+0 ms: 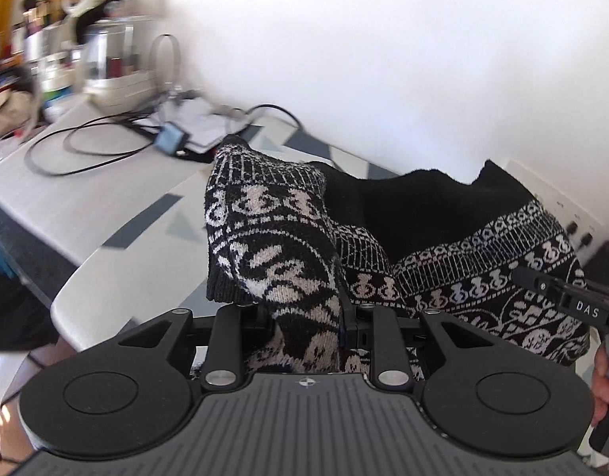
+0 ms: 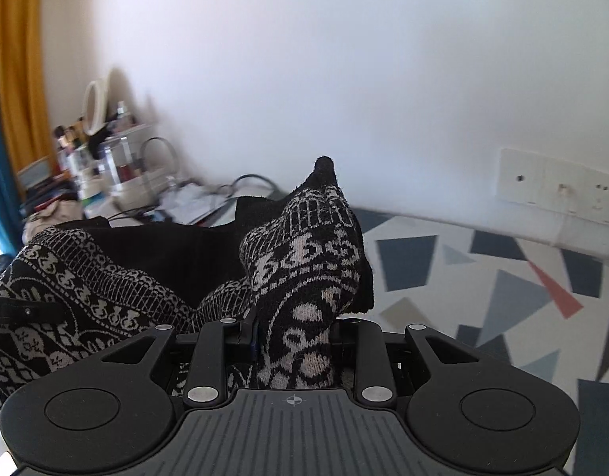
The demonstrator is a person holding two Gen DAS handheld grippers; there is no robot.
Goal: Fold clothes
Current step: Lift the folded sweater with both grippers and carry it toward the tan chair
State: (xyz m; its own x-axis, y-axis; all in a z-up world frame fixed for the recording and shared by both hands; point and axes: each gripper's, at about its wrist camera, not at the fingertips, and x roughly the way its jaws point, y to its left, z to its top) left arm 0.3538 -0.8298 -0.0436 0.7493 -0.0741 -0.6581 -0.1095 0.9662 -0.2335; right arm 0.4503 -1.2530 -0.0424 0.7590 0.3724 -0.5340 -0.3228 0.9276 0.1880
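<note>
Sweater, black-and-cream knit, hangs lifted off the patterned table, a bunched corner pinched in each gripper; I judge this spreads it ready for a fold. Left gripper clamps knit at six o'clock in its view; right gripper likewise; both tilt downward, the garment sagging between them.

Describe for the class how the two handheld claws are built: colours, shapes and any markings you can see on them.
Both claws are matte black. The left claw and right claw each have a ribbed grey centre plate with a small crosshair mark, two round black discs at the sides, and link arms pinned with silver rivets. Seen from the left wrist view, the right claw's side carries white lettering "DAS". No cables or sleeves show.
</note>
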